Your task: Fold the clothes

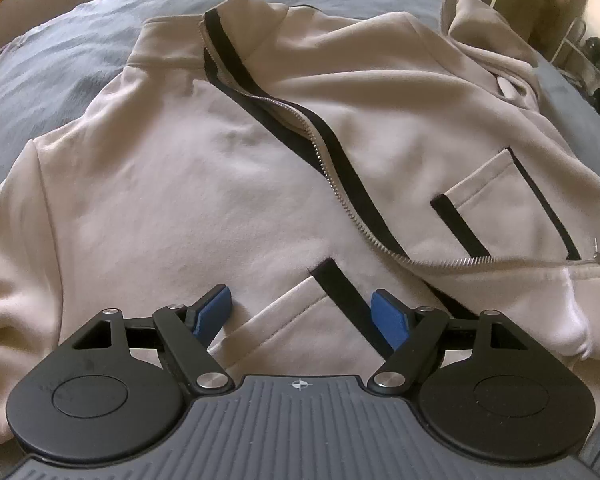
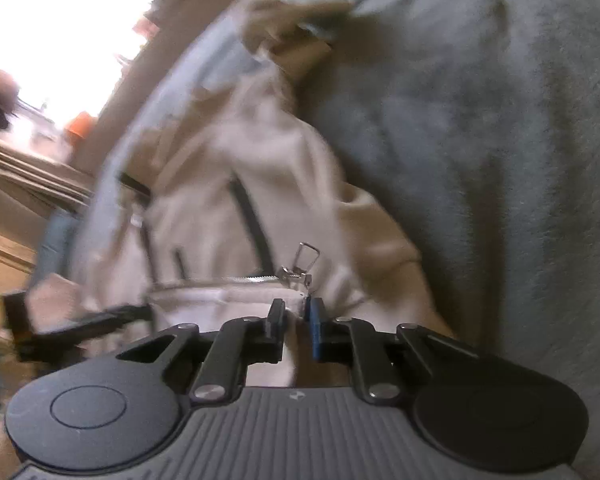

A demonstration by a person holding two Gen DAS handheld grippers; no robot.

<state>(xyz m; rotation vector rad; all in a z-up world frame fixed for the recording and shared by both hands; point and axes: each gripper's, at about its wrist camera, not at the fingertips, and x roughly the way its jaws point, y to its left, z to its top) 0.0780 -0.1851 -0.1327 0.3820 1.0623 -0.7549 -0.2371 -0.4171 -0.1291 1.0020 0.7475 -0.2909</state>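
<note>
Beige zip jacket (image 1: 188, 184): soft, limp fleece, spread on bed (image 1: 60, 60) ahead of both tools. Left gripper (image 1: 300, 312) gapes over pocket; right gripper (image 2: 296, 320) pinches hem beside zipper pull (image 2: 304, 264). Best held by hem corners.

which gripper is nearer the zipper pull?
Right. The right gripper is pinching the jacket hem just below the zipper pull; the left gripper hangs open over a pocket, well away.
</note>
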